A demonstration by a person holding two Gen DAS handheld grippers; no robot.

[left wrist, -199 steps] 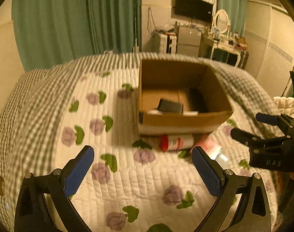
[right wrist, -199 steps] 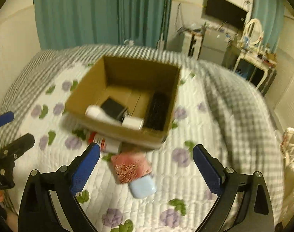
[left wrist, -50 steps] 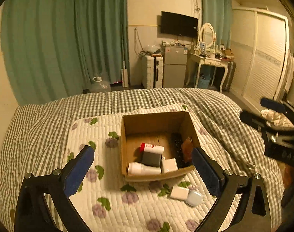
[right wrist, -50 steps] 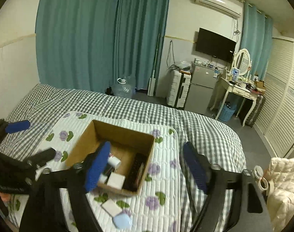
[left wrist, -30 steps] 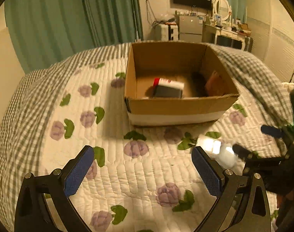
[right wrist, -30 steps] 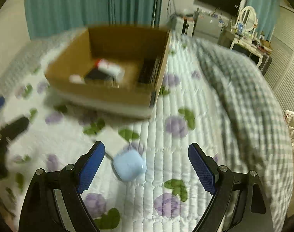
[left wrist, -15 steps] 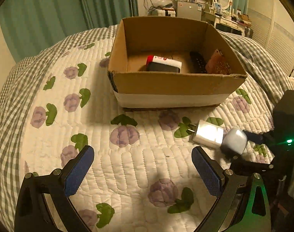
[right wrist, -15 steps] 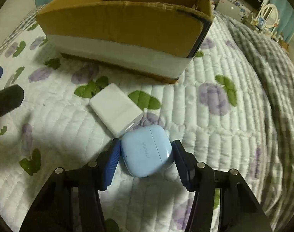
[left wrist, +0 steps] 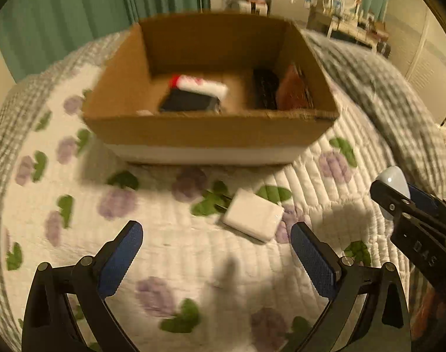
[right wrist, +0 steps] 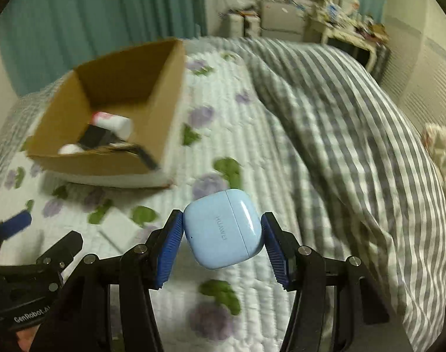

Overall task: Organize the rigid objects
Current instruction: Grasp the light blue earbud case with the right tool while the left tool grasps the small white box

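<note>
My right gripper (right wrist: 221, 245) is shut on a light blue earbud case (right wrist: 223, 227) and holds it above the quilt, right of the cardboard box (right wrist: 152, 99). In the left wrist view the case (left wrist: 394, 180) shows between the right gripper's fingers at the far right. My left gripper (left wrist: 220, 252) is open and empty, low over the quilt. A white charger block (left wrist: 252, 218) lies on the quilt just beyond its right finger; it also shows in the right wrist view (right wrist: 122, 230). The box (left wrist: 211, 138) holds a red-capped white bottle (left wrist: 201, 86), a black item (left wrist: 189, 104), a dark remote (left wrist: 265, 91) and a reddish pouch (left wrist: 293, 92).
The box stands on a white floral quilt (left wrist: 170, 252) over a grey checked duvet (right wrist: 355, 135). Green curtains (left wrist: 76, 8) hang behind the bed. A dressing table (right wrist: 349, 29) and a cabinet (right wrist: 277, 19) stand at the far wall.
My right gripper has closed on the blue earbud case and lifted it off the quilt, away from the white charger. My left gripper has moved closer to the charger.
</note>
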